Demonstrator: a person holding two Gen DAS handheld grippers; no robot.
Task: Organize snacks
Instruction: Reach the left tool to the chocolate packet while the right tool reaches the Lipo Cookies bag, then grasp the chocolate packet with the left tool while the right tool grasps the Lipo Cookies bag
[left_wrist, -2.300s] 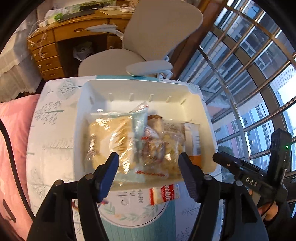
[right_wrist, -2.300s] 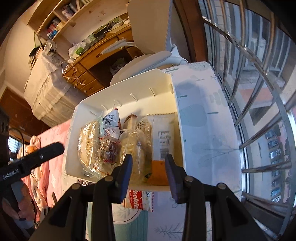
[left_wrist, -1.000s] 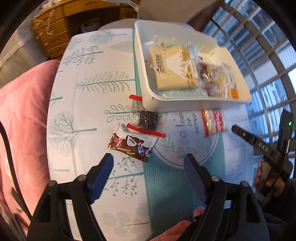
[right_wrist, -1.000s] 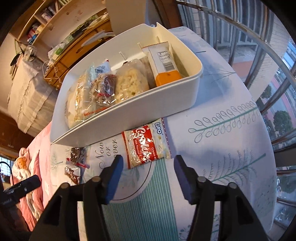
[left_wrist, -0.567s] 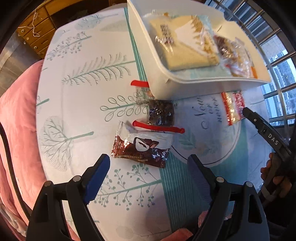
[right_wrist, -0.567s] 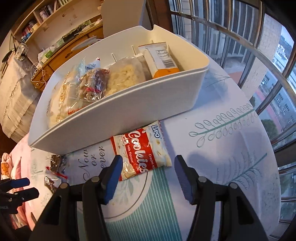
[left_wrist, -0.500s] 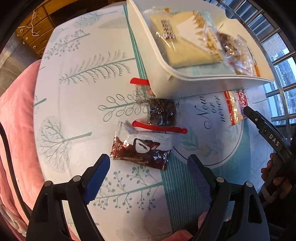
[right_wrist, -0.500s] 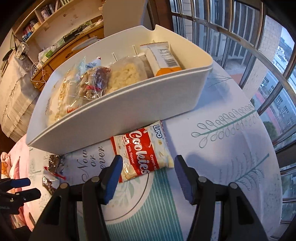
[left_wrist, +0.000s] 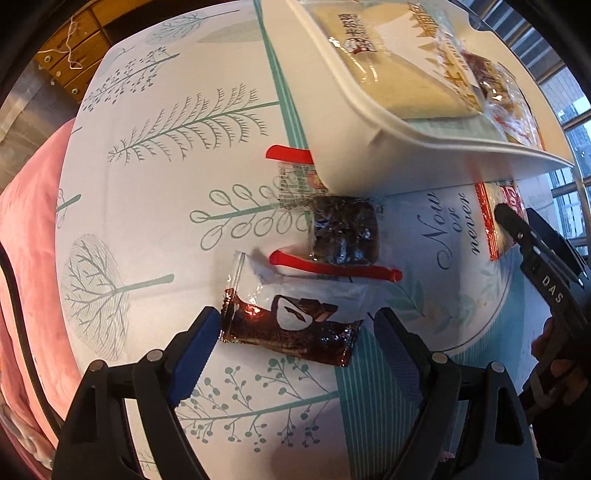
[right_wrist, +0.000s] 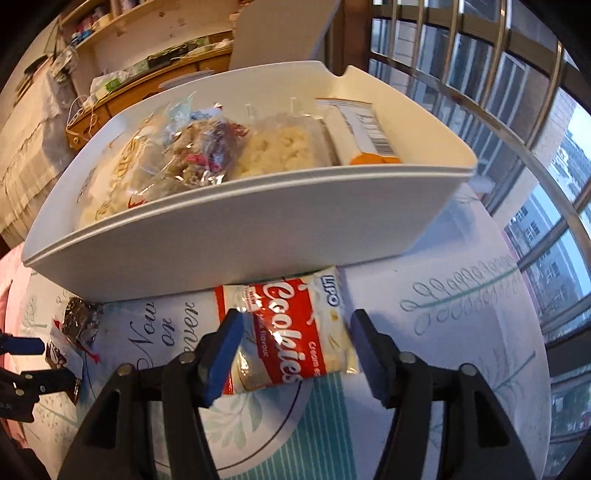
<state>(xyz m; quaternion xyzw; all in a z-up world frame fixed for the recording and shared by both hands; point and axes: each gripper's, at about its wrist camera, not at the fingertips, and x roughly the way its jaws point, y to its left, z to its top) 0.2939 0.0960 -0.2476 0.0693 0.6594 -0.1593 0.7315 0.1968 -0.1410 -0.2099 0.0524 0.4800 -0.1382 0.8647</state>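
Observation:
A white bin (left_wrist: 373, 147) holds several snack packs; it also shows in the right wrist view (right_wrist: 236, 240). On the tablecloth lie a brown wafer packet (left_wrist: 291, 326), a dark snack in a clear red-edged wrapper (left_wrist: 343, 232) and a red-and-white cookies pack (right_wrist: 291, 336), also visible in the left wrist view (left_wrist: 496, 221). My left gripper (left_wrist: 295, 339) is open, its jaws on either side of the brown packet. My right gripper (right_wrist: 295, 343) is open, straddling the cookies pack.
The round table has a tree-print cloth (left_wrist: 166, 122). A pink cushion (left_wrist: 26, 229) lies at its left edge. A wooden desk (right_wrist: 155, 77) and a chair stand behind the bin. Window bars (right_wrist: 480, 92) run along the right.
Both grippers moved down from above the bin to the table. The left now brackets the brown packet; the right now brackets the cookies pack. Both stayed open.

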